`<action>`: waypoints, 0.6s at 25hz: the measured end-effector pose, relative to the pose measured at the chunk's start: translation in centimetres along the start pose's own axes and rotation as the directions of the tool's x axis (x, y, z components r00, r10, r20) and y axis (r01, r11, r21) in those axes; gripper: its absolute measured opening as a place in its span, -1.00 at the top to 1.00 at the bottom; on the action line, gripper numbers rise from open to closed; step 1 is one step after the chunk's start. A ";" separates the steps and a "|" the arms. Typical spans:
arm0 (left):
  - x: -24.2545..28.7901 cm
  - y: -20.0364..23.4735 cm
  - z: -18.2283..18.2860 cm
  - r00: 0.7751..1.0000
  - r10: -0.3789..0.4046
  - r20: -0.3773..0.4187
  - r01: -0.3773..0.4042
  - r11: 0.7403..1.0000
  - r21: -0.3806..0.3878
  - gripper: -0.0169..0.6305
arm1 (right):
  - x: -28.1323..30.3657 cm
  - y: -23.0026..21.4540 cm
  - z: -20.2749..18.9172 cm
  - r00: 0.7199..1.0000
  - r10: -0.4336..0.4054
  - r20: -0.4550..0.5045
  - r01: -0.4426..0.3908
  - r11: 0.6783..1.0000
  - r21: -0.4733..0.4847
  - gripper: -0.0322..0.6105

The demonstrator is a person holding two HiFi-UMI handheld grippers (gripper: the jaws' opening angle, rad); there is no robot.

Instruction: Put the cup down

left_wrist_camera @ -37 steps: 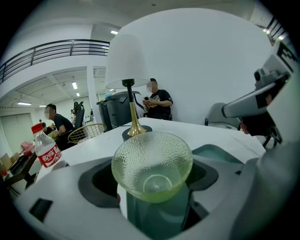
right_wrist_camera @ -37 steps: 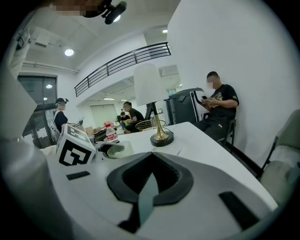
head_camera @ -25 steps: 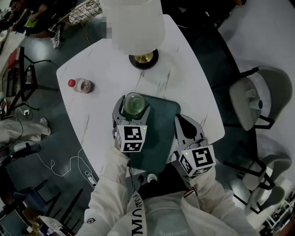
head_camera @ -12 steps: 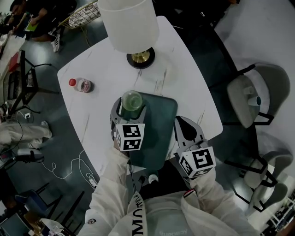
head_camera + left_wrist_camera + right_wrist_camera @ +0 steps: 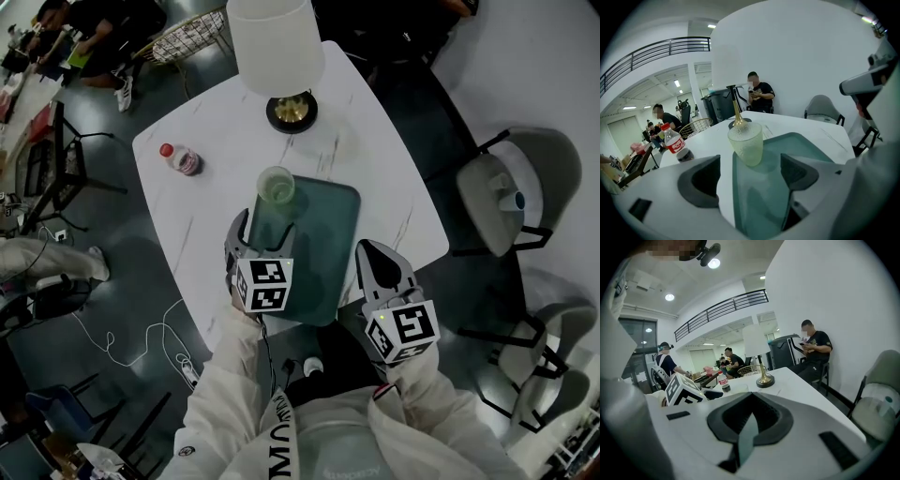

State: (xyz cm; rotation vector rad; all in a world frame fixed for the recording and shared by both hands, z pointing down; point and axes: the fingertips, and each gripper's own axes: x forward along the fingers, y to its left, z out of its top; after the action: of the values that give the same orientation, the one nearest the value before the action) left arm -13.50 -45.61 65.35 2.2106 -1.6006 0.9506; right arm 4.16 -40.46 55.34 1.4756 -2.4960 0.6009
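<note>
Nearest the wearer, the right gripper (image 5: 751,404) is hovering by the right edge of the teal tray (image 5: 328,246), its jaws pressed together. A thin teal strip is showing in the slit, and whether that is the tray's rim being nipped cannot be told. The left gripper (image 5: 266,232) is hanging over the tray's left part with its 2 jaws spread wide and nothing between them. Just beyond their tips the cup (image 5: 746,140) is standing upright on the tray's far left corner, touching neither jaw, so the put-down is judged complete. To finish the step well, the left gripper is best drawn straight back along its own axis with the jaws wide. A sideways swing is risking a tip, since the cup is sitting close to the tray's edge. Farther off on the white table (image 5: 216,141), 1 red-capped bottle (image 5: 181,160) is standing to the left and 1 lamp (image 5: 278,47) is standing behind the cup, both apart from it.
</note>
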 end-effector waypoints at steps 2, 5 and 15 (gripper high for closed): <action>-1.7 -0.2 0.0 1.000 0.005 0.013 -0.005 1.000 -0.001 -0.32 | -1.1 1.0 0.4 1.000 0.004 0.013 -0.003 1.000 -0.007 0.88; -4.6 -0.5 0.2 0.999 0.009 0.046 -0.009 1.000 -0.001 -0.31 | -2.8 2.7 0.8 0.999 0.013 0.031 -0.013 1.000 -0.021 0.88; -14.9 -1.1 -1.5 0.992 0.039 0.118 -0.041 0.999 0.007 -0.31 | -8.8 8.8 0.5 0.997 0.037 0.068 -0.034 0.999 -0.042 0.88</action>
State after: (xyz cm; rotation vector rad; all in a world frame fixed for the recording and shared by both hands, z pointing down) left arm -15.72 -33.18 57.20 2.2885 -1.7007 0.8541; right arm 0.86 -29.96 49.56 1.4645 -2.5753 0.5102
